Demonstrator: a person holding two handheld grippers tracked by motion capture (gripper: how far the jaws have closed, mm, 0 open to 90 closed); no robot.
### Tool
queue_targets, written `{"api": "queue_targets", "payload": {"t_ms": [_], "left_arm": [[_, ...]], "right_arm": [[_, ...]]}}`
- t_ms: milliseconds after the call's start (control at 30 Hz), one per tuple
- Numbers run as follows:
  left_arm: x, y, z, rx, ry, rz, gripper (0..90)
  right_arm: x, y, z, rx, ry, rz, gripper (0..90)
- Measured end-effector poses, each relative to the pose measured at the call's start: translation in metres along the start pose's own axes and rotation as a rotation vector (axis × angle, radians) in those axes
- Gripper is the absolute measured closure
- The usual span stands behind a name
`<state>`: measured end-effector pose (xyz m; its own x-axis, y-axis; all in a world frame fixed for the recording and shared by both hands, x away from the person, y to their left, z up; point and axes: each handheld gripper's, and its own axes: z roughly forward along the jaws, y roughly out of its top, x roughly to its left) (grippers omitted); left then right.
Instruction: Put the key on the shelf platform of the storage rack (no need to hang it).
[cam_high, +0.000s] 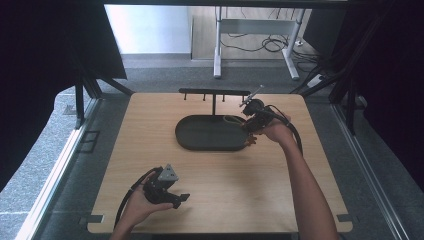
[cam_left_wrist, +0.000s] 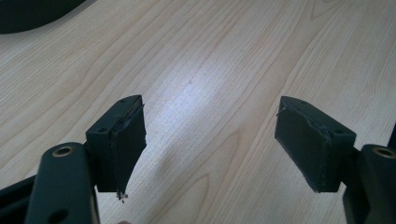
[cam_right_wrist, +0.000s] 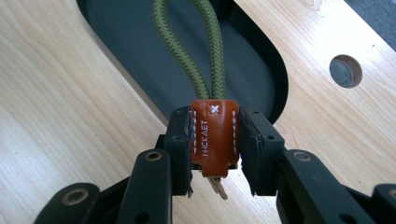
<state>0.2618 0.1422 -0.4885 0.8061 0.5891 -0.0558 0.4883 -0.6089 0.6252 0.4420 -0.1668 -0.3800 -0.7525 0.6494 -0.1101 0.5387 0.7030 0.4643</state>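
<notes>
Your right gripper (cam_right_wrist: 215, 154) pinches the key fob's leather tab (cam_right_wrist: 214, 135), green cord loop over the dark oval tray (cam_right_wrist: 135, 56); your left gripper (cam_left_wrist: 210, 144) is spread

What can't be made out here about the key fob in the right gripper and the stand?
- Key fob, right gripper view: the jaws of the right gripper cover its sides; what hangs beneath is mostly hidden.
- Green cord loop, right gripper view: its top is cut off by the frame edge.
- Hook stand, high view: hooks too small to count.
</notes>
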Motion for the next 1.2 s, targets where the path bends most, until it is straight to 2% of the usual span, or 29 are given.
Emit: {"api": "queue_targets", "payload": {"t_ms": [567,1200], "left_arm": [[0.001,0.0,0.0,-0.001,-0.001,0.002,25.3],[0.002,-0.001,-0.001,-0.004,-0.002,-0.004,25.2]], "right_arm": [[-0.001,0.02,0.01,-0.003,0.001,-0.007,66.2],[0.006,0.04,0.034,-0.004,0.022,-0.036,66.2]]}}
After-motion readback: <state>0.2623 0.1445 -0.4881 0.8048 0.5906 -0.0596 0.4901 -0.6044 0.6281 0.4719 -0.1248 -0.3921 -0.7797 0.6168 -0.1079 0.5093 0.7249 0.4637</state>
